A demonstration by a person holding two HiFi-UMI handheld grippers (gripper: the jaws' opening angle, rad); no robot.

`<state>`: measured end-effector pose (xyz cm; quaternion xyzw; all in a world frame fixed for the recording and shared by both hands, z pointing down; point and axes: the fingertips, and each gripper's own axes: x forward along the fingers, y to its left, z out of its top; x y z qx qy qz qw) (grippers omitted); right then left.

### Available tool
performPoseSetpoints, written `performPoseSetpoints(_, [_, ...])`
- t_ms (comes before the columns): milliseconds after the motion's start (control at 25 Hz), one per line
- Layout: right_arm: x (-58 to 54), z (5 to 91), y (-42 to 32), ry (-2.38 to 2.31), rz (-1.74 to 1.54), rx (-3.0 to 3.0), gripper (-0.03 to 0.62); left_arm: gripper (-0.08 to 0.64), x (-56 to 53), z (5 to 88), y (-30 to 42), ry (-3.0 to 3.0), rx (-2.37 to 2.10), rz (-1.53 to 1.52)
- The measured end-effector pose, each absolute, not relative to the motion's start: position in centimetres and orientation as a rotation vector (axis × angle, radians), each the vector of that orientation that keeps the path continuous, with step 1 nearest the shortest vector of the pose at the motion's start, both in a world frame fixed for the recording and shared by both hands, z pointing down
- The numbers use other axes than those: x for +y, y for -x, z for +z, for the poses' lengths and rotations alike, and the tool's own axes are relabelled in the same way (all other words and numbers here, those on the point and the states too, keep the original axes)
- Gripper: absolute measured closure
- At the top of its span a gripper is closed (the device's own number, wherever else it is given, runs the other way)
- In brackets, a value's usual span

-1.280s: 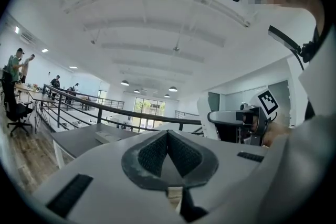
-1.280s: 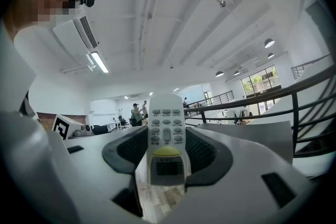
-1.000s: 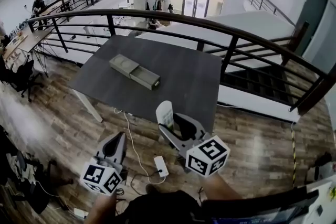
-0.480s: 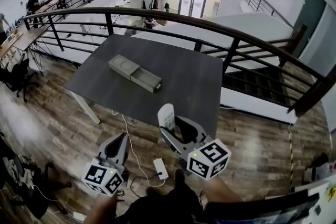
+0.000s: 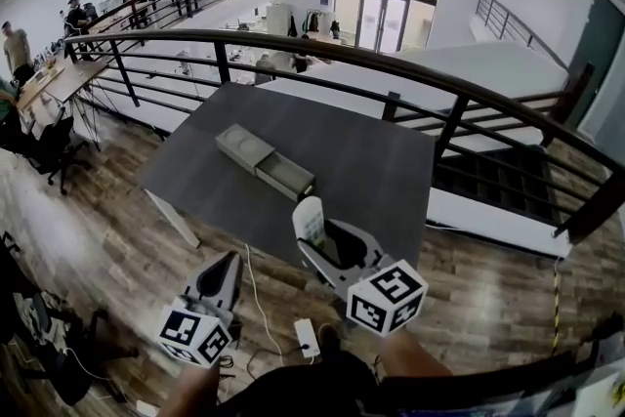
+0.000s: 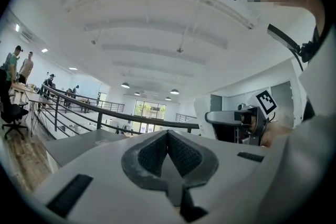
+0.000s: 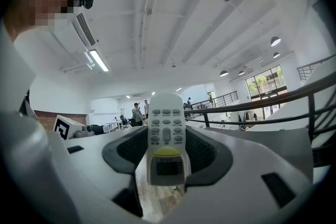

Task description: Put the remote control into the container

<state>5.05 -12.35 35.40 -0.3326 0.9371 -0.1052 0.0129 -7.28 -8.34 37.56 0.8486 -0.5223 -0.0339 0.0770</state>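
Observation:
My right gripper (image 5: 322,239) is shut on a white remote control (image 5: 310,219), held upright over the wooden floor just short of the dark table's near edge. In the right gripper view the remote control (image 7: 166,136) stands between the jaws, buttons and small screen facing the camera. The container, a grey box with its drawer (image 5: 284,178) pulled open, lies on the dark table (image 5: 371,171), well ahead of both grippers. My left gripper (image 5: 221,274) hangs low at the left, shut and empty; in its own view the gripper (image 6: 168,150) has its jaws pressed together.
A black curved railing (image 5: 430,78) runs behind the table. A white cable and power strip (image 5: 308,339) lie on the floor near my feet. Desks, chairs and several people (image 5: 15,44) are at the far left on the lower level.
The view has shifted a little closer to the table. Both grippers keep their pose; the remote stays clamped in the right one.

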Motion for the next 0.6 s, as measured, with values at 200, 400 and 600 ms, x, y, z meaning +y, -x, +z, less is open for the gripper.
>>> performPoseSetpoints(200, [-16.1,35.1,-5.6,1.01,-0.323,2.936,0.373,0.555,-11.6,37.3,6.7,-2.528,-1.618,-0.099])
performPoseSetpoints(400, [-19.9,34.7,-7.1,0.968,-0.312,2.933,0.373,0.555,-15.0,36.8,5.2,-2.526,-1.658,-0.088])
performPoseSetpoints(600, [-22.8,34.4,-8.2,0.912,-0.297,2.948,0.373,0.554,-17.6,36.5,3.8,-2.504,-1.696,-0.098])
